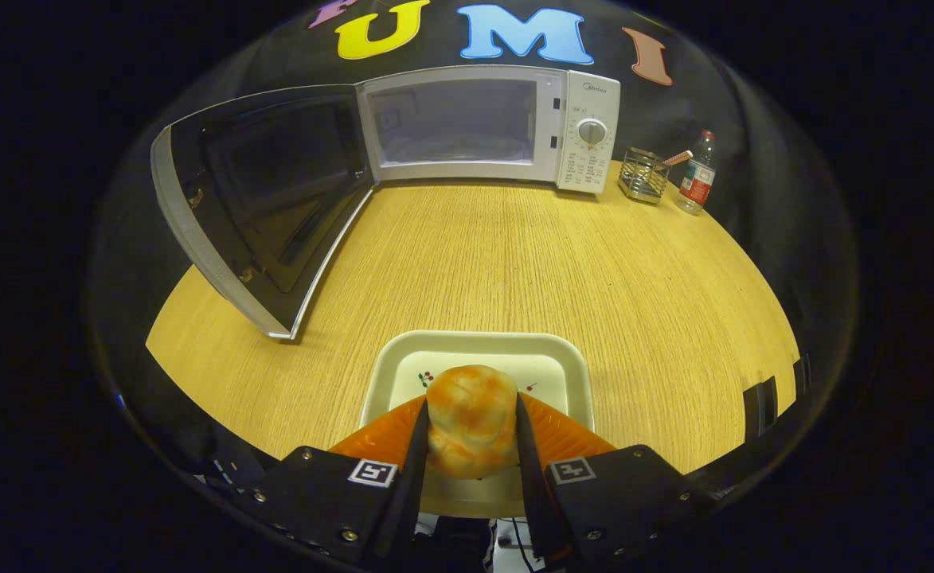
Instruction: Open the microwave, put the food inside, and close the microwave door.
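A white microwave (586,131) stands at the far side of the wooden table, its door (263,199) swung wide open to the left and its cavity (455,123) bare. Close in front of me, a round golden bread bun (471,418) sits between my fingers, both pressing on its sides. My gripper (471,414) is shut on the bun, just above a white square tray (474,350) at the table's near edge. I cannot tell whether the bun still touches the tray.
The open door reaches far out over the left half of the table (530,255). A wire basket (643,175) and a small plastic bottle (697,175) stand to the right of the microwave.
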A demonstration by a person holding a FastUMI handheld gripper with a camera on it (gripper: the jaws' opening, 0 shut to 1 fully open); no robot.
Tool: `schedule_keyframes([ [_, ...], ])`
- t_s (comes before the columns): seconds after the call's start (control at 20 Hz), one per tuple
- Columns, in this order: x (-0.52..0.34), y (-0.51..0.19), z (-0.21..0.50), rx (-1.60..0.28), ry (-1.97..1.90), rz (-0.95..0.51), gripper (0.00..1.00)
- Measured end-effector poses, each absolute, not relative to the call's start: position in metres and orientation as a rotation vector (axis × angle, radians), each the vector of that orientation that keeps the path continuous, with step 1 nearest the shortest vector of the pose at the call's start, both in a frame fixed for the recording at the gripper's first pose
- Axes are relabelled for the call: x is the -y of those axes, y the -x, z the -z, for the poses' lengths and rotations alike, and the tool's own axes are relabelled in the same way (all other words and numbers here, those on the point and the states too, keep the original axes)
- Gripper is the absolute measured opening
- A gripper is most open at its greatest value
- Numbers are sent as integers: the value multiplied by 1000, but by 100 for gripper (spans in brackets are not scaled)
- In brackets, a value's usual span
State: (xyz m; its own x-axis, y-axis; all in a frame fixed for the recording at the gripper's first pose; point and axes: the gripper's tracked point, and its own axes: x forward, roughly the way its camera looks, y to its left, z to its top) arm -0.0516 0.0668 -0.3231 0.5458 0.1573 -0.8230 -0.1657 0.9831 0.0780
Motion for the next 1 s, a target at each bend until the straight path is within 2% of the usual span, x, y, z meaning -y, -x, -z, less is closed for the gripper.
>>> schedule_keyframes([
  [0.35,-80,17,272,-879,-105,-237,55],
  [0.75,-100,-58,192,-706,-265,-290,55],
  [1.0,-105,-100,176,-634,-372,-298,55],
])
